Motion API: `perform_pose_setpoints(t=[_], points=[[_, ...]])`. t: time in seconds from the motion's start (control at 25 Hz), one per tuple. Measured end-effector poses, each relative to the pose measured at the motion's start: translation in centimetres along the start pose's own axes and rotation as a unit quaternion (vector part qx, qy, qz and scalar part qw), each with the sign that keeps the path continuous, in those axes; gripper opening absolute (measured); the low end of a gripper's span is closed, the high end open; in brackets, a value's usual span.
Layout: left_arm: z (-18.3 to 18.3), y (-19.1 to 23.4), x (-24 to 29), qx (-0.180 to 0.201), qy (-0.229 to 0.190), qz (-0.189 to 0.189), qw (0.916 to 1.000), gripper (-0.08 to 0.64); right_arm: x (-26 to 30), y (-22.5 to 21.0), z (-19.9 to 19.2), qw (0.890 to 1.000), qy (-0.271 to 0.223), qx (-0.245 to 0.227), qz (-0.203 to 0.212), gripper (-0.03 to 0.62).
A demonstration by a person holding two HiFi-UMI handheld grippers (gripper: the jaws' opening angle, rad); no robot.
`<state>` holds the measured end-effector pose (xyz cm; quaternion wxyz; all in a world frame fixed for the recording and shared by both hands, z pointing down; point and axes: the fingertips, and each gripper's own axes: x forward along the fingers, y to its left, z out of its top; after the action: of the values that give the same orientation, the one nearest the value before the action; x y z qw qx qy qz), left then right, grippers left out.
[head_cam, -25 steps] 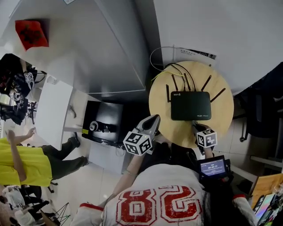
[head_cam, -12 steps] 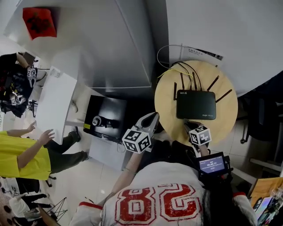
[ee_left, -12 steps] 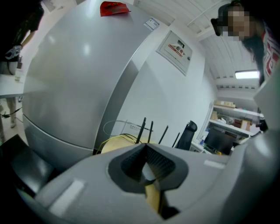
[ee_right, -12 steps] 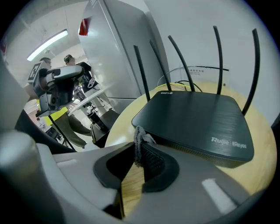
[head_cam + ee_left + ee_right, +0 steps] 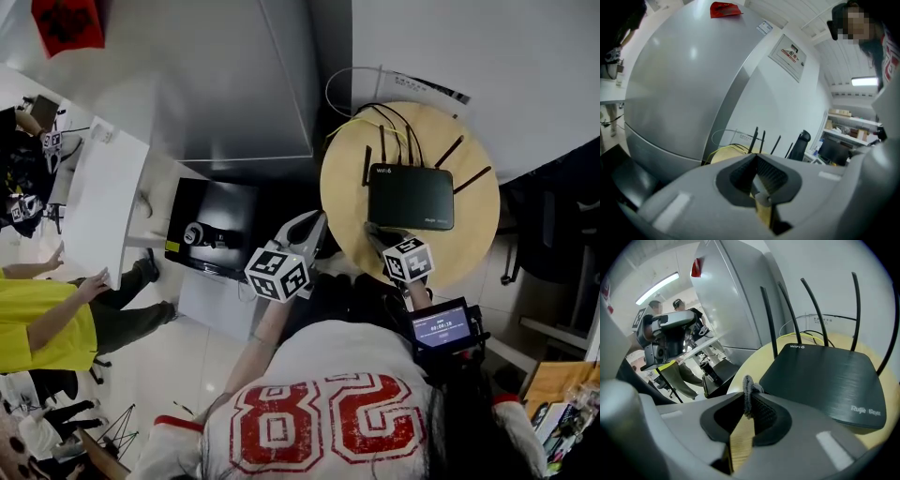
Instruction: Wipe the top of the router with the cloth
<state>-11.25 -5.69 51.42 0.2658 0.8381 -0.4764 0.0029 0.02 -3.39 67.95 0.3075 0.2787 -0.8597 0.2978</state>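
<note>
A black router (image 5: 410, 197) with several upright antennas lies on a round wooden table (image 5: 478, 239). My right gripper (image 5: 374, 232) hovers at the router's near left corner, shut on a small grey cloth. In the right gripper view the cloth (image 5: 748, 391) sticks up as a bunched tuft between the tips of my right gripper (image 5: 749, 386), just left of the router (image 5: 825, 380). My left gripper (image 5: 317, 221) hangs off the table's left edge, shut with nothing in it. In the left gripper view my left gripper (image 5: 756, 158) points at the antennas (image 5: 756, 138) beyond the table.
Cables (image 5: 375, 117) loop behind the router near the white wall. A large grey panel (image 5: 234, 84) stands left of the table, with a black cabinet (image 5: 211, 239) below it. A person in yellow (image 5: 42, 328) is at the far left. A dark chair (image 5: 553, 225) stands at the right.
My right gripper with the cloth has moved left and forward, from the router's near right side to its near left corner. The left gripper has stayed off the table's left edge.
</note>
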Motion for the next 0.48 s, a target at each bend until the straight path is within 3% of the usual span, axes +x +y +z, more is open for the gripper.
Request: perform_pose_setpoints(t=[0.48], points=[[0.3,1.2,-1.0,-0.015,-0.018,0.019,0.9995,0.005,0.7,-0.5,5.8,0.999,-0.015,-0.045,0.000,0.038]])
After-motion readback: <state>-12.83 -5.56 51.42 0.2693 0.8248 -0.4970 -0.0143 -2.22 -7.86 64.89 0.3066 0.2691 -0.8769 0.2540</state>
